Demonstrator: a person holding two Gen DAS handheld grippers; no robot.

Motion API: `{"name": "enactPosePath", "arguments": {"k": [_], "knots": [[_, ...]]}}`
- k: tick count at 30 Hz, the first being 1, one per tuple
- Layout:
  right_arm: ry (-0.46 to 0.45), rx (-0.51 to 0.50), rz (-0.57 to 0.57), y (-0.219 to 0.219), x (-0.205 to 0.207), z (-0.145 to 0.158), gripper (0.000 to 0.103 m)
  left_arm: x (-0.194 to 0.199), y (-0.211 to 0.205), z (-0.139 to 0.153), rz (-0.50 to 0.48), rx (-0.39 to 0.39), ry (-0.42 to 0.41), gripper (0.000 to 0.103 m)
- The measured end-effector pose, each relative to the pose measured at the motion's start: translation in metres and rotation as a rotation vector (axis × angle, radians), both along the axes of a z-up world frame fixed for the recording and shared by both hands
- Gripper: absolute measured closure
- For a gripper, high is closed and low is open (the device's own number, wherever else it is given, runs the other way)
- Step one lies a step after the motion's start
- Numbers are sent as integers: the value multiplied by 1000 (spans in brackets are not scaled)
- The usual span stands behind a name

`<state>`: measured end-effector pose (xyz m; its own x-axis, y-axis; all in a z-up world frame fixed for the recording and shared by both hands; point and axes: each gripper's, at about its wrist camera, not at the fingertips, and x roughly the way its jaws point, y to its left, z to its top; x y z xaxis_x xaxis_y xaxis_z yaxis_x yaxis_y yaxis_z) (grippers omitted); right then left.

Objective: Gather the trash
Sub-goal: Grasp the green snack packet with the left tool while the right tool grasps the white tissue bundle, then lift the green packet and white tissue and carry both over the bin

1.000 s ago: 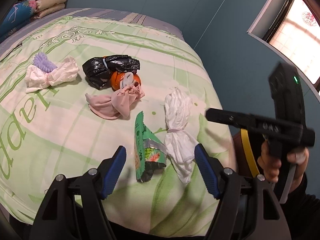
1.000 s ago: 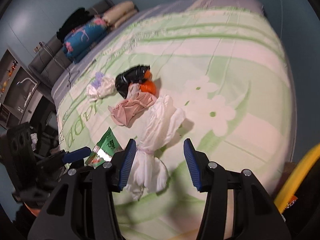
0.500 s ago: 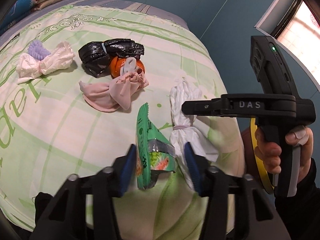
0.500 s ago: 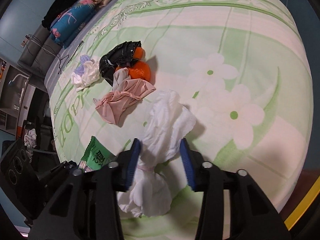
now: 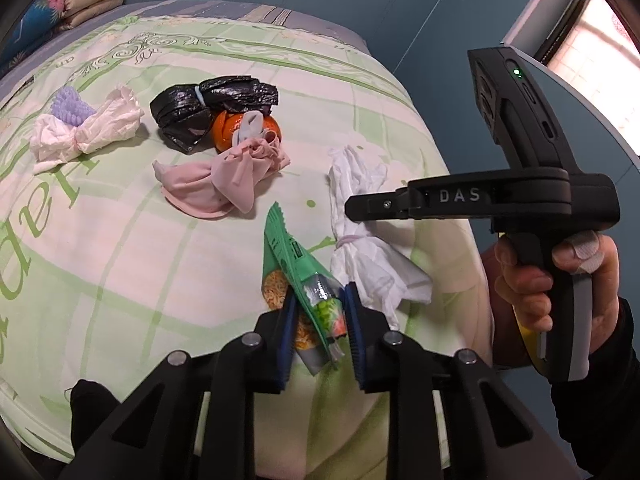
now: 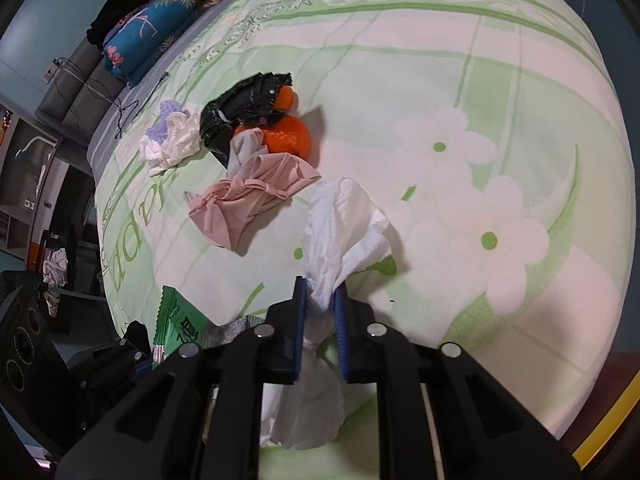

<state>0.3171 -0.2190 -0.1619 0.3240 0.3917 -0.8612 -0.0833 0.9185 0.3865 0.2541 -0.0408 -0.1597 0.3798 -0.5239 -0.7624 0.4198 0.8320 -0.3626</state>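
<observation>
1. Only the left wrist view shows the person's right hand [image 5: 560,276] around a black handle; only the right wrist view shows the blue flowered pillow [image 6: 148,36].
2. The left hand-held gripper [image 5: 319,322] is clamped on the green crinkled snack wrapper [image 5: 304,276].
3. The right hand-held gripper [image 6: 320,320] is clamped on the white tied tissue bundle [image 6: 340,224], at its waist, over the green-and-white bed cover [image 6: 500,120].
</observation>
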Motion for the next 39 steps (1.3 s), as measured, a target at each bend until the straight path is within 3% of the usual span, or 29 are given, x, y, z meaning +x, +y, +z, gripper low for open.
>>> {"name": "enactPosePath", "arguments": {"k": [12,22,31,39], "knots": [[-94,1,-26,-17,-17,31,94,-14,19,21,10,8,-47,83],[-206,47,-42,-44,-61,81,94,-29,32,55,33,8,-122,83],[-333,57,-85,-82,-111,125,94,-51,13,100,16,-21,-217,83],[-415,48,-179,-132,-159,149,94,-68,-31,132,-75,-37,-277,83]]}}
